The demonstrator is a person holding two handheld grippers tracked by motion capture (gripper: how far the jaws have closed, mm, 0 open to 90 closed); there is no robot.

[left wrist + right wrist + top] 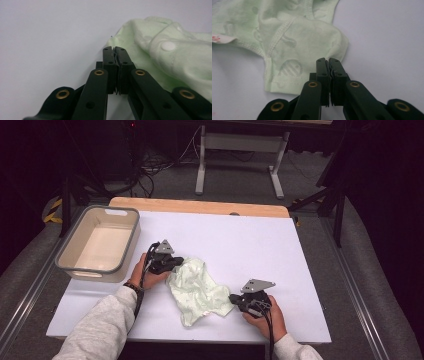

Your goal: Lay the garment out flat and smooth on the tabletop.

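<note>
I count one pale green garment point(199, 291), crumpled near the middle of the counter point(260, 240), one grey-rimmed bin point(97, 245) at its left edge, and two tongs. My left tongs point(176, 262) pinch the garment's far-left edge; my right tongs point(234, 298) pinch its near-right edge. How much fabric sits between the pressed jaws is hidden from me.

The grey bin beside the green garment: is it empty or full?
Empty: the grey bin shows only its bare pale floor; the garment lies outside.
</note>
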